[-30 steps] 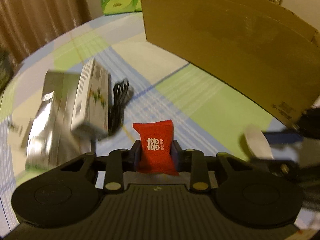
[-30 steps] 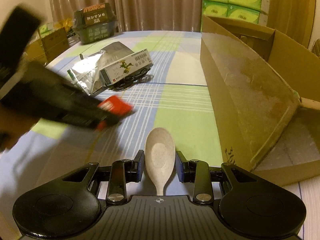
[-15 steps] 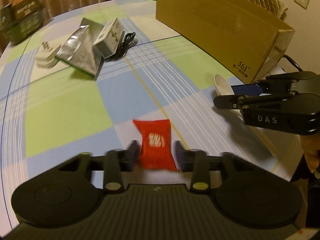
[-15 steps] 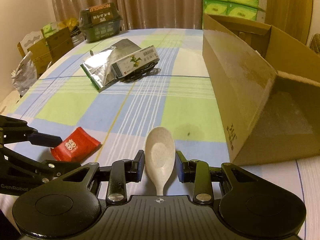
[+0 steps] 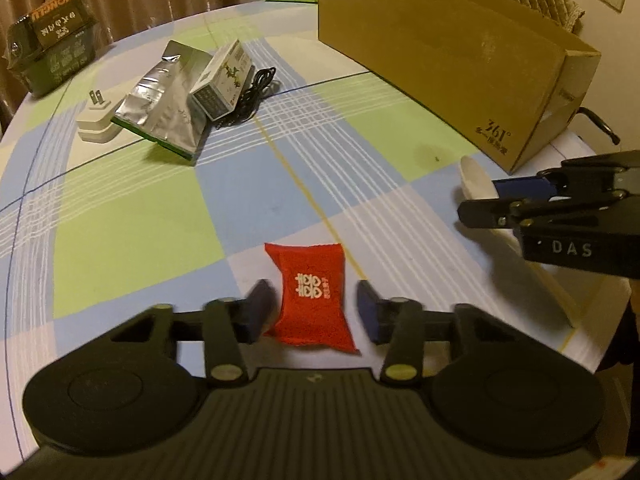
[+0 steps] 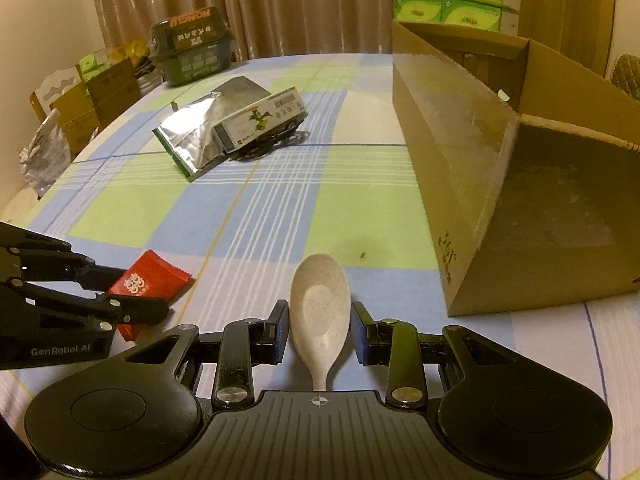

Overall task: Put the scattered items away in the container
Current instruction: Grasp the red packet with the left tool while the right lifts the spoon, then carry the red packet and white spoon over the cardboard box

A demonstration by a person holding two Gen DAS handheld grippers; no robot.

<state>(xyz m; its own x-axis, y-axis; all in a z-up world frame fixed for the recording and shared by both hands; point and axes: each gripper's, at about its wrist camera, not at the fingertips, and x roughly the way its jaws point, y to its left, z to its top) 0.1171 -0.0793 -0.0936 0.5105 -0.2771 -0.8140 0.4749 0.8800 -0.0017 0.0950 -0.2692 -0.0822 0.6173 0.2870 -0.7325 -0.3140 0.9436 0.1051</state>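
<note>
Far left on the checked tabletop (image 5: 140, 220), a white plug adapter (image 5: 96, 122), a foil pouch (image 5: 168, 104), a small printed box (image 5: 222, 80) and a black cable (image 5: 256, 92) are seen heaped together, not yet tidied.

Near the front edge, a red sachet (image 5: 308, 268) lies flat between the fingers of the left claw (image 5: 312, 300). The jaws are closing on it, though a gap is seen on either side and nothing is gripped. The grasp is judged the step in hand. It is best done with the pads brought low, close to the cloth, and centred on the sachet's waist, so that the thin packet is pinched rather than pushed or flipped. The squeeze should be finished before any lift is begun.

To the right, a pale spoon (image 6: 320, 300) is held by the right claw (image 6: 318, 320), which is narrowed about the bowl, with the pads seemingly against its sides. The two claws are close together here, so room should be left between them when either is raised.

Far right stands the open cardboard box (image 5: 440, 60), well apart from the sachet. Its near wall is tall, and a high carry over the rim is thought necessary.
</note>
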